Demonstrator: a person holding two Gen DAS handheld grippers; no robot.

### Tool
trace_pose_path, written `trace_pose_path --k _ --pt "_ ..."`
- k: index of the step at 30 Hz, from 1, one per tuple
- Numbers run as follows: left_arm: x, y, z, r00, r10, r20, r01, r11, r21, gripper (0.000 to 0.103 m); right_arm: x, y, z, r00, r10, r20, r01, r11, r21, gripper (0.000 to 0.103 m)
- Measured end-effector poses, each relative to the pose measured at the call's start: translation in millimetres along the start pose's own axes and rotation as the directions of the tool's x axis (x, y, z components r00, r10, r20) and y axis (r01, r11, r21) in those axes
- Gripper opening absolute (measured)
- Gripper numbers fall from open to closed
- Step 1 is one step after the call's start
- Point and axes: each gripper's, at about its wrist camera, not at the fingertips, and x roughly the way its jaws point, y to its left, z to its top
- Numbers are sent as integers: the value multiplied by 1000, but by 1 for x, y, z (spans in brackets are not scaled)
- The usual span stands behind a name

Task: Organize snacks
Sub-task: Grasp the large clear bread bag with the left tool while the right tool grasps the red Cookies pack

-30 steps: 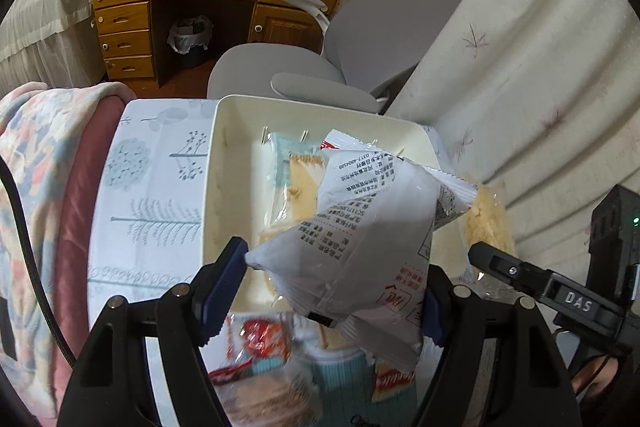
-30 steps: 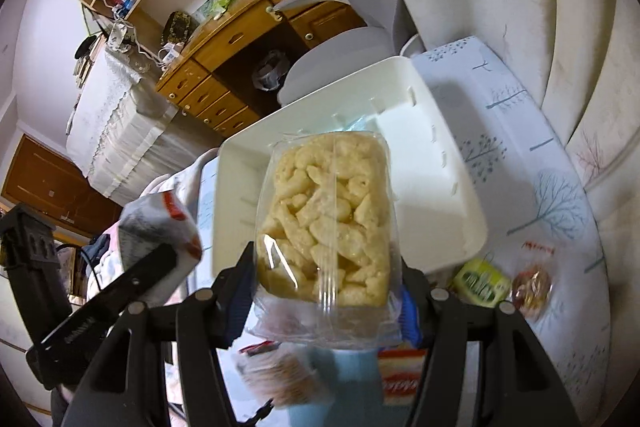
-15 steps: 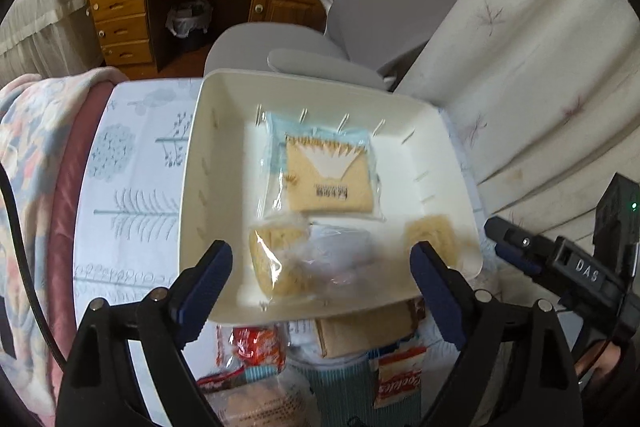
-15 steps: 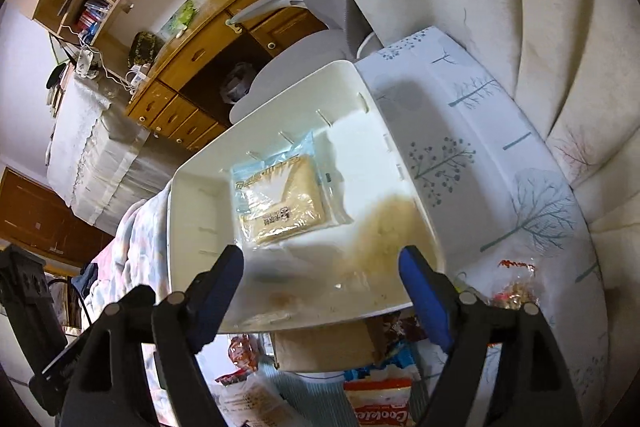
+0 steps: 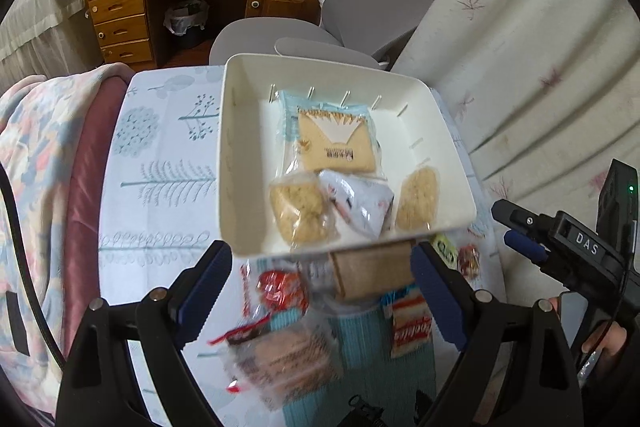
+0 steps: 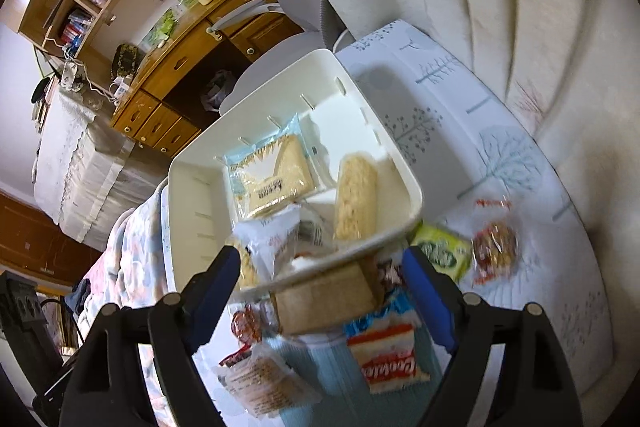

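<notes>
Both grippers, left (image 5: pixel 322 291) spread and right (image 6: pixel 320 291) opening, hung empty over the bin (image 5: pixel 240 163); next, judging by the loose snacks (image 6: pixel 386 359), another pickup.

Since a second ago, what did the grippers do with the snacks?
Both let go. The left gripper dropped its white packet into the tray; the right gripper, jaws opening, dropped its clear puff bag there too. The cracker pack and table snacks stayed put.

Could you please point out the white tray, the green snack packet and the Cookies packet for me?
white tray (image 5: pixel 230 163): left wrist view, its left wall.
green snack packet (image 6: pixel 440 251): right wrist view, middle of the wrapper.
Cookies packet (image 6: pixel 390 359): right wrist view, its printed front.
</notes>
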Motion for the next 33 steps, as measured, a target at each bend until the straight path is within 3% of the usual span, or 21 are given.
trace_pose_path --k 6,20,27,33 --pt "-19 18 -31 998 11 -54 -9 1000 25 90 -14 7 -35 999 -33 16 32 999 38 84" --pt "-28 63 -89 984 -13 -178 6 999 -41 90 -18 19 -120 984 -176 15 175 984 38 84" --pt "-10 64 -106 968 -21 -251 -10 992 -123 90 -3 11 -142 975 -215 -55 216 976 20 84" --pt "14 57 -114 953 -20 -303 -48 976 -214 90 13 6 -146 960 -248 -131 239 968 -78 84"
